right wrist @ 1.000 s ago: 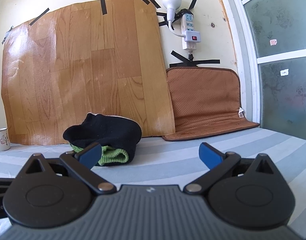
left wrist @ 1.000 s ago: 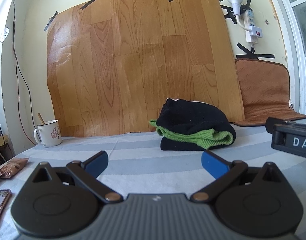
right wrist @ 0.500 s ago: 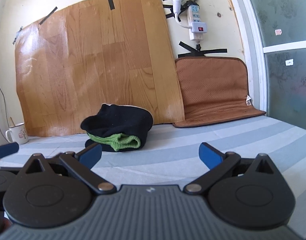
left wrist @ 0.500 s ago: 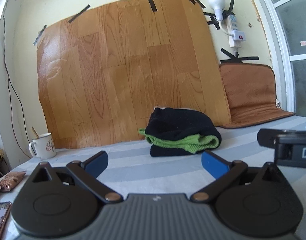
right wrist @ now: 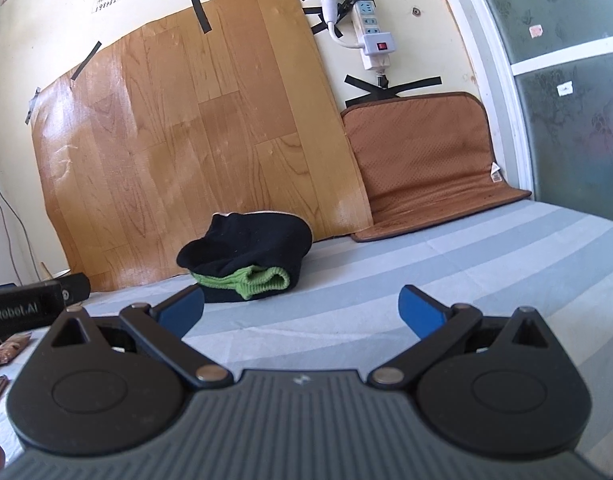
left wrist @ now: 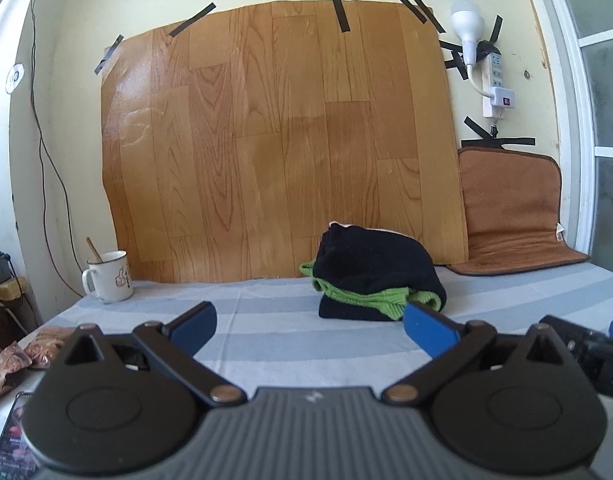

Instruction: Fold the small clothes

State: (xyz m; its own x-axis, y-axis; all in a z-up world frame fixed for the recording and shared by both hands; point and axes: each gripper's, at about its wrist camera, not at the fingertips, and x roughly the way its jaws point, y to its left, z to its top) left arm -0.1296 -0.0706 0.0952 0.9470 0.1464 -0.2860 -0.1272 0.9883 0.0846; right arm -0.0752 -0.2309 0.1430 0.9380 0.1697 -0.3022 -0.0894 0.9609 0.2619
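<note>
A folded black garment with a green ribbed layer sits in a small pile on the striped cloth near the wooden panel; it also shows in the right wrist view. My left gripper is open and empty, held back from the pile. My right gripper is open and empty, also short of the pile, with the pile ahead to its left. The right gripper's body shows at the right edge of the left wrist view.
A white mug with a stick stands at the back left. Snack packets lie at the left edge. A brown cushion leans on the wall at the right. The wooden panel backs the striped tablecloth.
Both grippers have drawn back and tilted up, so the folded pile looks smaller and farther away. Both stay open and empty. The pile has not moved.
</note>
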